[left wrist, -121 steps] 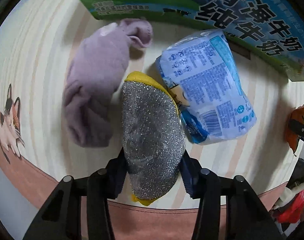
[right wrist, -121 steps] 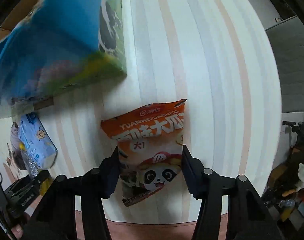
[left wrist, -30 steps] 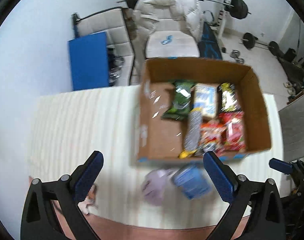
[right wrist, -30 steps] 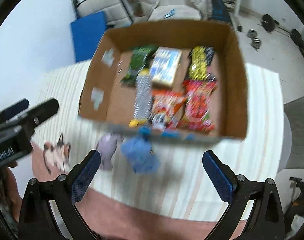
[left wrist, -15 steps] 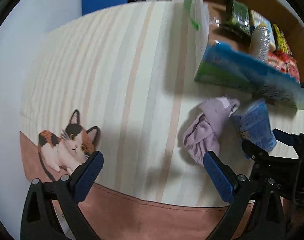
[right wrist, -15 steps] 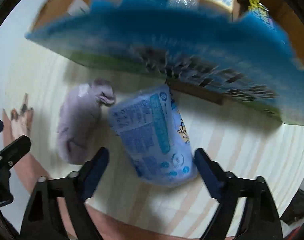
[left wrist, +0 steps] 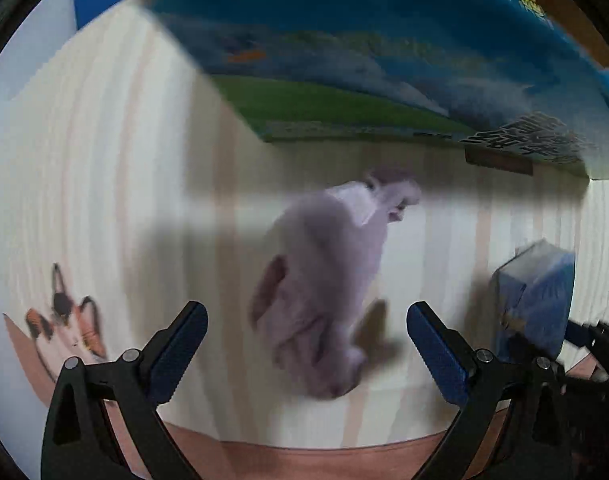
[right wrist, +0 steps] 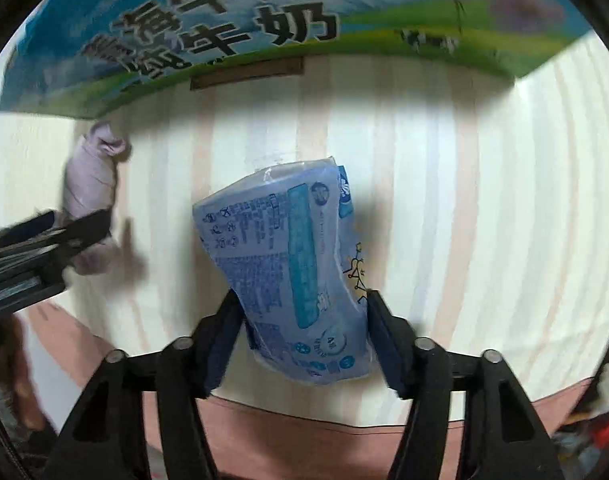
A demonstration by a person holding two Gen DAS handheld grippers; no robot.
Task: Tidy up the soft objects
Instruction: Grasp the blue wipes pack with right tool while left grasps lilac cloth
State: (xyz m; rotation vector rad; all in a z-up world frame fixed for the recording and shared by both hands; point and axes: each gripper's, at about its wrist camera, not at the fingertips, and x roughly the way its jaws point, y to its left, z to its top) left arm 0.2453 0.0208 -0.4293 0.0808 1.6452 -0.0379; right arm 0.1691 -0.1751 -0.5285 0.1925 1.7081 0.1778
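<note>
A crumpled lilac cloth [left wrist: 324,280] lies on the striped tabletop, between the wide-open jaws of my left gripper [left wrist: 306,340], which does not touch it. It also shows in the right wrist view [right wrist: 90,184] at the left. My right gripper [right wrist: 300,320] is shut on a blue tissue pack [right wrist: 292,264], its pads pressing both lower sides. The pack shows at the right edge of the left wrist view [left wrist: 538,292]. The left wrist view is blurred.
The printed blue-and-green carton [left wrist: 384,60] stands just behind both objects and fills the top of both views [right wrist: 264,20]. A cat picture [left wrist: 70,324] marks the table's near left. The table's pink front edge [right wrist: 344,416] runs just below the grippers.
My left gripper has moved right and down over the lilac cloth, still open. My right gripper has closed on the blue tissue pack, which it only straddled half a second ago.
</note>
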